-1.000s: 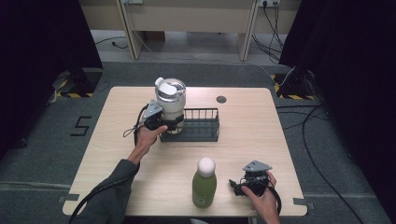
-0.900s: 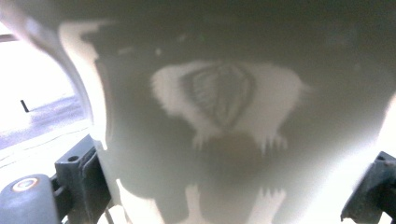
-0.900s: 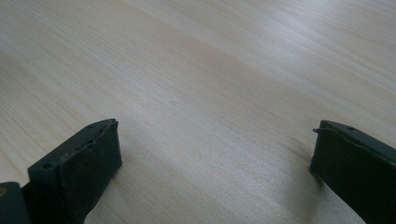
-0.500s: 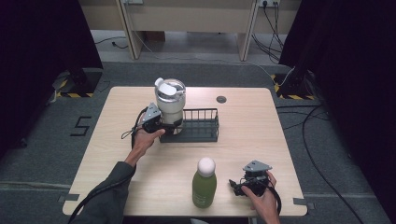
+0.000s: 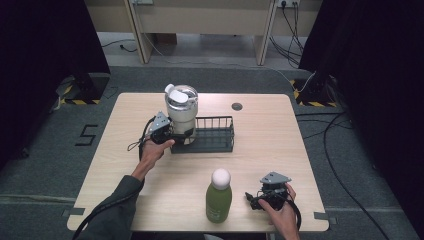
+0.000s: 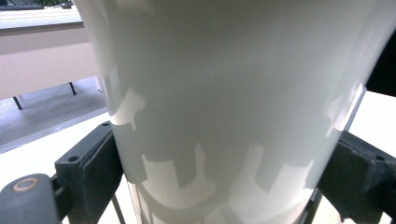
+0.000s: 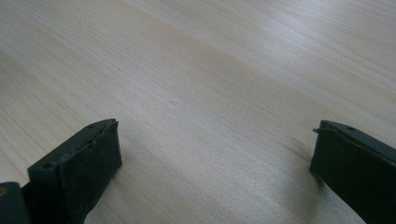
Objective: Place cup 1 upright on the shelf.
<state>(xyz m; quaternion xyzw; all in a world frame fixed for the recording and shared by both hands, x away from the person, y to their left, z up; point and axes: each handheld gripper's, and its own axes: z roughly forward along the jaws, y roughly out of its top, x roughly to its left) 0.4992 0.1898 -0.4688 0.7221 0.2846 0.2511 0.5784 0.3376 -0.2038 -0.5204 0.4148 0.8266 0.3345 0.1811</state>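
Note:
A white lidded tumbler (image 5: 181,112) stands upright at the left end of a black wire basket (image 5: 222,120). My left gripper (image 5: 176,134) is shut on its lower body. In the left gripper view the tumbler's wall (image 6: 233,84) sits between both pads (image 6: 95,163), with basket wires just below. I cannot tell whether its base rests in the basket. My right gripper (image 5: 252,199) lies at the table's front right, open, its jaws wide apart over bare wood (image 7: 215,93) with nothing between them.
A green bottle (image 5: 219,200) with a round white cap stands near the front edge, just left of the right gripper. The light wooden table (image 5: 280,150) has a small dark grommet (image 5: 237,106) at the back. Cables and dark floor surround the table.
The left gripper and the tumbler have shifted only slightly, a touch left and down at the basket's end. The right gripper has stayed where it was.

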